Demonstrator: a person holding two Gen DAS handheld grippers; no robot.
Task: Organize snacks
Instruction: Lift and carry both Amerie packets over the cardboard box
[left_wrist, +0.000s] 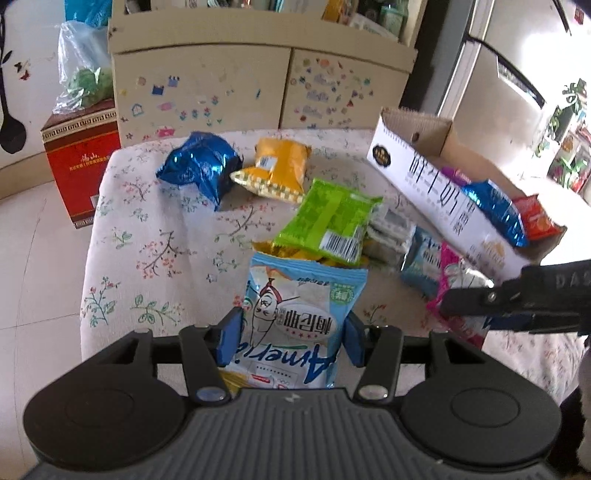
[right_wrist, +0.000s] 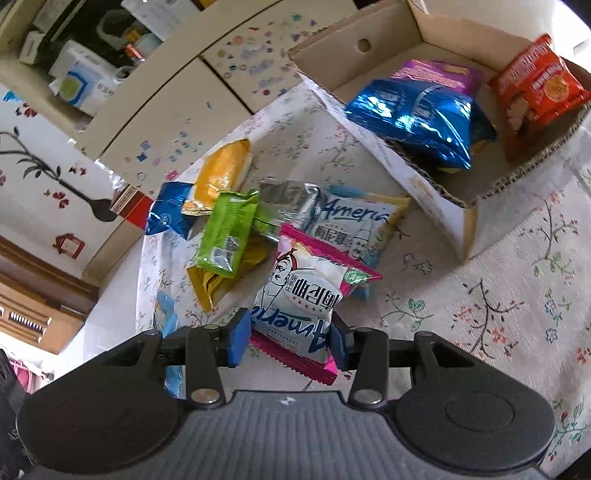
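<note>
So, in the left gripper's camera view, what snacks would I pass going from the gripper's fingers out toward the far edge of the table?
Light blue packet clamped in the left gripper → green packet → yellow packet near the far edge of the table.

Silver packet (right_wrist: 291, 201) — mostly hidden, unreadable

On the counter (left_wrist: 155, 221) stands one cardboard box (right_wrist: 436, 192) holding three packets: one blue (right_wrist: 417, 118), one purple (right_wrist: 439, 72), one orange-red (right_wrist: 539, 88). Outside it, one blue foil bag (left_wrist: 201, 166), one yellow packet (left_wrist: 275, 170), one green packet (left_wrist: 328, 221), two light-blue packets (left_wrist: 295, 325) (right_wrist: 354, 225), one pink packet (right_wrist: 310, 291).
</note>
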